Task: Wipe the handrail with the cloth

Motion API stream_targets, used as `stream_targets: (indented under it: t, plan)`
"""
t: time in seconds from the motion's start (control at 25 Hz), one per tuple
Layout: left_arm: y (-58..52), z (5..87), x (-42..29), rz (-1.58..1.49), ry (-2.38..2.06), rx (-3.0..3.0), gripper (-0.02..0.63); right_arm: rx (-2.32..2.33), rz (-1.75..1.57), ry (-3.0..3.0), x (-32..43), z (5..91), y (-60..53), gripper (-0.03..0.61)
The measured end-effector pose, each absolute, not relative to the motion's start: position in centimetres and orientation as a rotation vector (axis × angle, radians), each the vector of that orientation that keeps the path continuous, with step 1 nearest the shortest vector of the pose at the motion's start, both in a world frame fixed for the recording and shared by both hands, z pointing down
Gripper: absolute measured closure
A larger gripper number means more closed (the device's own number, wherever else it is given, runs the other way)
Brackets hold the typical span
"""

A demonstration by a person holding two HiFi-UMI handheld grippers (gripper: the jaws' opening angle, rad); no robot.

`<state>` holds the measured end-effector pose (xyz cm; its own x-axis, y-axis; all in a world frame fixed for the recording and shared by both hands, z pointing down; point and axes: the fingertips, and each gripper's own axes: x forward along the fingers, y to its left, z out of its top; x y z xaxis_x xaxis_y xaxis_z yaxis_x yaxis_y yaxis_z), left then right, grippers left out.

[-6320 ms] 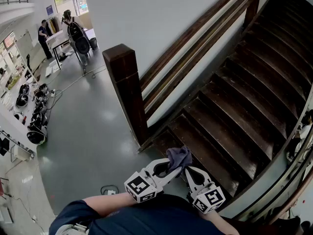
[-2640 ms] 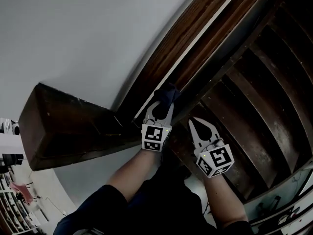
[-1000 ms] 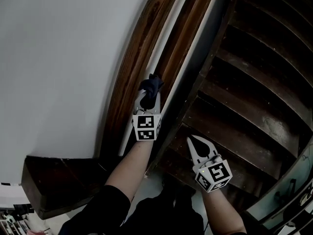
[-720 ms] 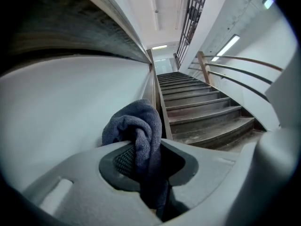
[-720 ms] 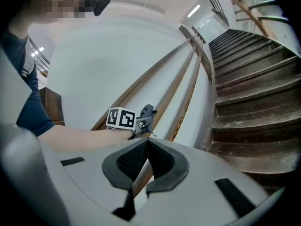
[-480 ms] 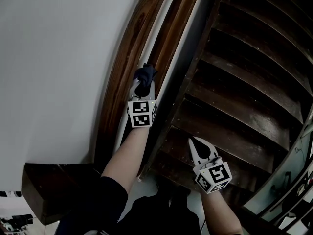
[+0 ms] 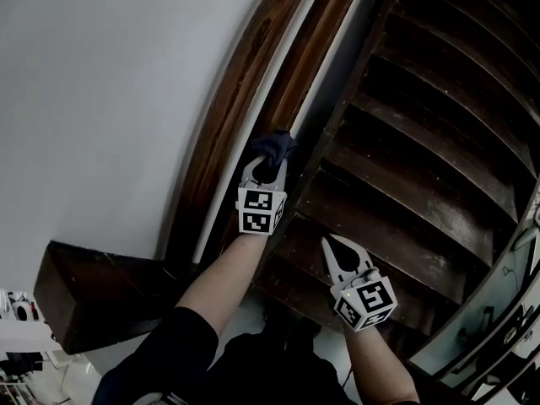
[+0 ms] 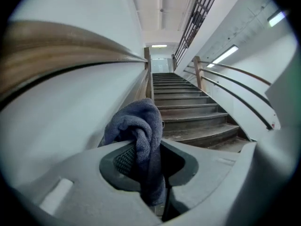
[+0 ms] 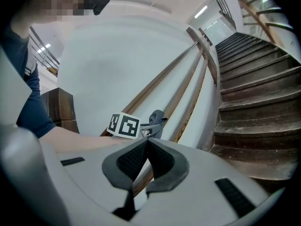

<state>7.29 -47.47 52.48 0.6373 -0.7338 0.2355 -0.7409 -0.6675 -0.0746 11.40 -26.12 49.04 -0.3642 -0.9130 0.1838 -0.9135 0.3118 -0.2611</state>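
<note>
A dark blue cloth [image 7: 274,146] is bunched at the tip of my left gripper [image 7: 265,169], which is shut on it. The cloth rests against the lower wooden handrail [image 7: 302,67] beside the broad upper handrail [image 7: 234,95]. In the left gripper view the cloth [image 8: 138,128] hangs between the jaws, with the upper rail [image 8: 51,41] close at the left. My right gripper [image 7: 331,243] hangs shut and empty over the bottom steps, apart from the rails. The right gripper view shows its own jaws [image 9: 146,143] pressed together, and beyond them the cloth [image 9: 156,118] on the rail.
A white wall [image 7: 101,83] runs behind the rails. The dark newel post [image 7: 93,289] stands at the lower left. Dark wooden stair treads [image 7: 422,150] climb to the right, with another railing [image 7: 506,310] on the far side. My arms and dark sleeve fill the bottom.
My left gripper and the cloth have slid back down towards me, from the white strip between the rails onto the lower rail. The right gripper has hardly moved.
</note>
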Motion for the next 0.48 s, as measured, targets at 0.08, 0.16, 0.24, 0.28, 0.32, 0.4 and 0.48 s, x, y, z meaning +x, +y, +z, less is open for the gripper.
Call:
stream_targets:
  t: [0.08, 0.16, 0.24, 0.28, 0.32, 0.4, 0.48]
  plan:
    - [-44.3, 51.6, 7.7, 0.36, -1.211, 2.837, 0.517, 1.76, 0.485, -2.556, 11.1, 48.2, -25.2, 0.569]
    - [-40.8, 50.3, 8.3, 0.329, -1.13, 2.861, 0.517, 1.753, 0.46, -2.568, 11.0, 47.3, -24.3, 0.569]
    - [-37.1, 48.7, 8.7, 0.295, -1.028, 2.885, 0.517, 1.749, 0.442, -2.576, 11.0, 46.4, -23.2, 0.569]
    - [-35.2, 48.0, 8.8, 0.279, -0.975, 2.892, 0.517, 1.748, 0.437, -2.578, 11.0, 46.0, -22.7, 0.569]
    - [-33.4, 47.3, 8.8, 0.266, -0.928, 2.897, 0.517, 1.747, 0.434, -2.58, 11.1, 45.7, -22.1, 0.569]
    - [-30.0, 46.1, 8.5, 0.248, -0.854, 2.91, 0.517, 1.747, 0.427, -2.584, 11.1, 45.1, -20.9, 0.569]
    - [-26.9, 44.9, 8.0, 0.23, -0.805, 2.928, 0.517, 1.747, 0.414, -2.587, 11.1, 44.5, -19.8, 0.569]
